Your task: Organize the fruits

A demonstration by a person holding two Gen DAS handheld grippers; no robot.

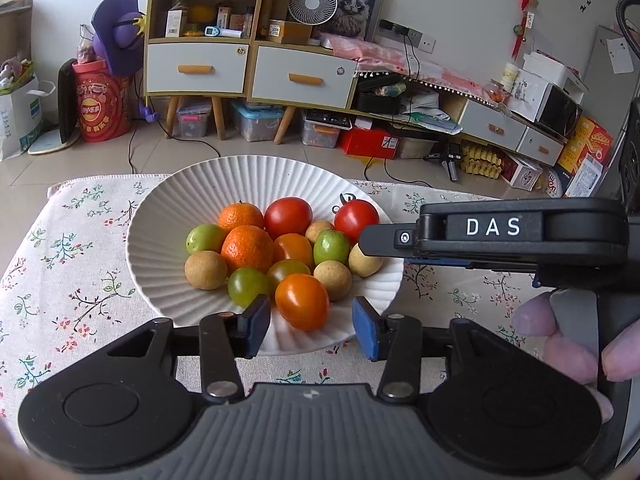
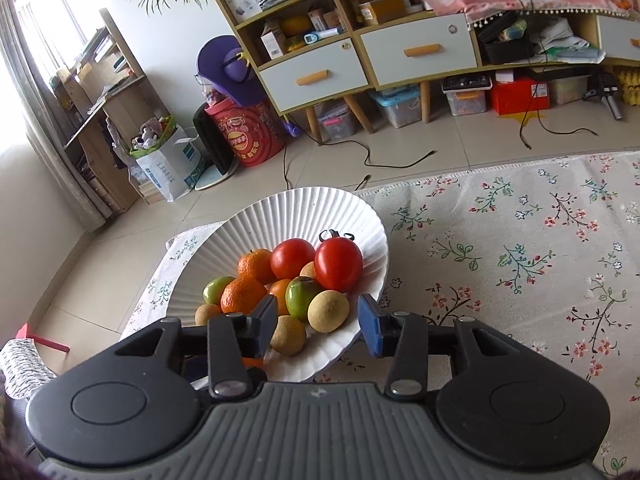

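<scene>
A white ribbed plate (image 1: 160, 216) on the floral tablecloth holds mixed fruit: two tangerines (image 1: 245, 249), red tomatoes (image 1: 288, 217), orange tomatoes (image 1: 302, 301), green fruits (image 1: 331, 246) and tan round fruits (image 1: 205, 270). My left gripper (image 1: 311, 327) is open over the plate's near rim, its jaws either side of the nearest orange tomato. My right gripper (image 2: 318, 325) is open at the plate's (image 2: 248, 220) right edge, its jaws flanking a tan fruit (image 2: 328, 311). The right gripper's body (image 1: 492, 236) shows in the left wrist view, reaching in from the right.
The floral tablecloth (image 2: 520, 248) stretches to the right of the plate. Beyond the table edge lie tiled floor, cables, shelving with drawers (image 1: 256, 68) and storage boxes. A red barrel (image 1: 102, 108) stands at the far left.
</scene>
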